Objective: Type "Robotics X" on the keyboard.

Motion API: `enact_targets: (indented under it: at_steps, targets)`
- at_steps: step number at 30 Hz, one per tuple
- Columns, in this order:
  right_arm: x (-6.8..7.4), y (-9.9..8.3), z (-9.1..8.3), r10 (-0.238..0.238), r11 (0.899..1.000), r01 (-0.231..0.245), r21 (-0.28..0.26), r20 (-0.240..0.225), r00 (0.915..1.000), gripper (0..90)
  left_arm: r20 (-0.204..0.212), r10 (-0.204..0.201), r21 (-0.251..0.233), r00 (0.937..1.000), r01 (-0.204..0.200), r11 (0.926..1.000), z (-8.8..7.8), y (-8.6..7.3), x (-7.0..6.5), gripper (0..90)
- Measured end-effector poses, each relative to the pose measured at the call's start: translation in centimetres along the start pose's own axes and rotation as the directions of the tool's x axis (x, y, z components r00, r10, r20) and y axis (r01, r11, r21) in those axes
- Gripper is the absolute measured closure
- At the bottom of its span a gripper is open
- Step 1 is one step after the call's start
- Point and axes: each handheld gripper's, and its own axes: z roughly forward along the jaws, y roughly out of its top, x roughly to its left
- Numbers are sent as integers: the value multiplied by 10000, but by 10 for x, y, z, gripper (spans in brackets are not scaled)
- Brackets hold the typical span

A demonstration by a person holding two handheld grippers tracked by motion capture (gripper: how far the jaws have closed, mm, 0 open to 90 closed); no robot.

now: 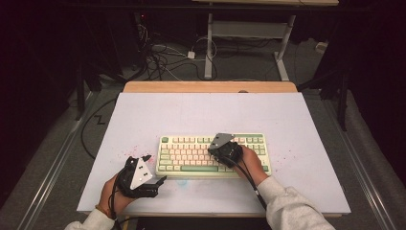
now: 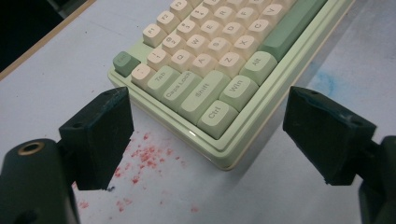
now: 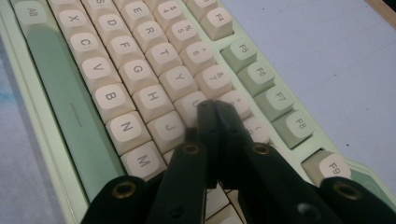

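Observation:
A pale green keyboard [image 1: 191, 155] with cream keys lies on the white tabletop [image 1: 201, 112], near its front edge. My right gripper [image 1: 216, 149] is over the keyboard's right half with its jaws shut. In the right gripper view its tips [image 3: 214, 109] are pressed together with nothing between them, down at the keys beside the Y and H keys of the keyboard [image 3: 116, 70]. My left gripper [image 1: 155, 168] sits just off the keyboard's front-left corner. In the left gripper view it is open [image 2: 212, 135], and the jaws straddle the Ctrl corner of the keyboard [image 2: 210, 60] without touching it.
Red specks [image 2: 144, 158] stain the tabletop by the keyboard's left end, and a blue smudge [image 2: 327, 81] lies in front of it. A wooden edge [image 1: 210, 86] borders the far side. Cables [image 1: 163, 55] and desk legs [image 1: 208, 48] lie on the floor beyond.

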Motion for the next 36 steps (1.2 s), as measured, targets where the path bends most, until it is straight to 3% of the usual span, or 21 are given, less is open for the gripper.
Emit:
enact_targets:
  at_steps: [12, 21, 29, 36]
  targets:
    - [2, 0, -22, 423, 9907, -402, -1297, 140, 9990, 900, 4, 19, 73, 10000, -19, 10000, 1, 0, -1, 158]
    - [2, -2, -36, 518, 9837, -487, -1728, 136, 9986, 878, 13, -14, 49, 10000, 14, 10000, 1, 0, -1, 158]
    - [1, -6, -43, 736, 9763, -671, -2060, 242, 9970, 719, -34, 69, 122, 10000, -69, 9999, 1, 0, -1, 158]
    - [2, -11, -50, 981, 9637, -826, -2537, 493, 9940, 411, 14, 68, 121, 10000, -68, 9999, 1, 0, -1, 158]
